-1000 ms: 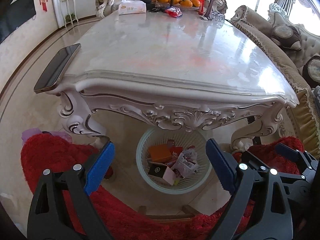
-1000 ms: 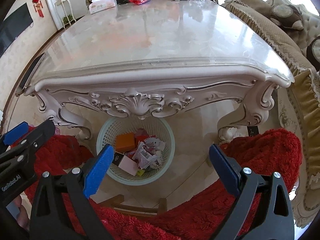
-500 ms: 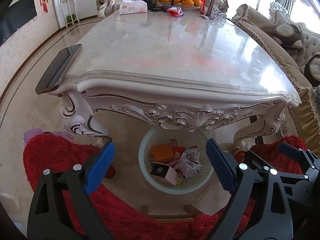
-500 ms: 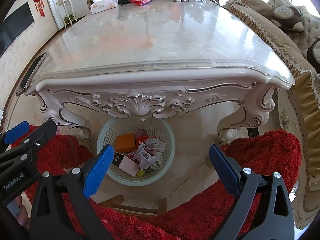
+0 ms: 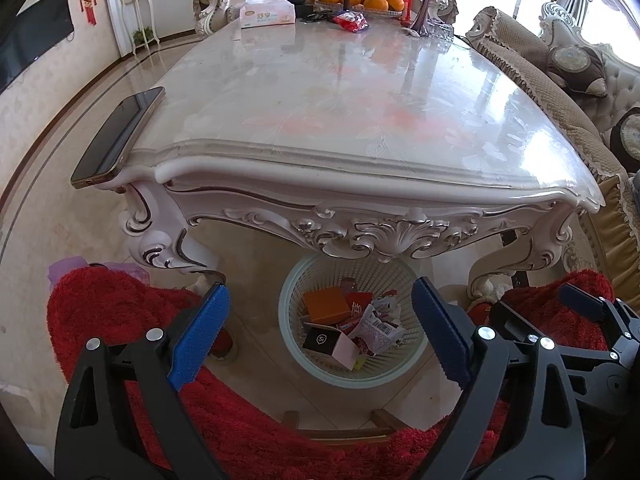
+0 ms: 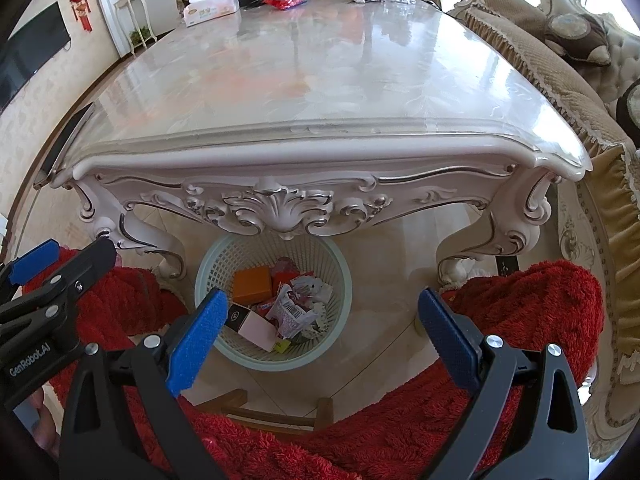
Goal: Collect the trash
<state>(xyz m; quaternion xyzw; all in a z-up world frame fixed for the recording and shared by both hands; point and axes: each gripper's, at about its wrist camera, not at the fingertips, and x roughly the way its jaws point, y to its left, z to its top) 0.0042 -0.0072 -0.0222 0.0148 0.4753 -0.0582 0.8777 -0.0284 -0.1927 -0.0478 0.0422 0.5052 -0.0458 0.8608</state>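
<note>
Both claws, left (image 5: 320, 332) and right (image 6: 320, 336), spread apart over pale latticed plastic wastebasket (image 5: 296, 344) of crumpled wrappers; dark slim phone (image 5: 120, 136) flat at glossy marble tabletop (image 5: 360, 92) corner, fully seen in left view only.

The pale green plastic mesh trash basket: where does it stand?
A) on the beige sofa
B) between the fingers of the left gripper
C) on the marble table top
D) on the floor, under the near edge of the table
D: the pale green plastic mesh trash basket stands on the tiled floor, below the carved white table edge, with wrappers and boxes inside.
</note>
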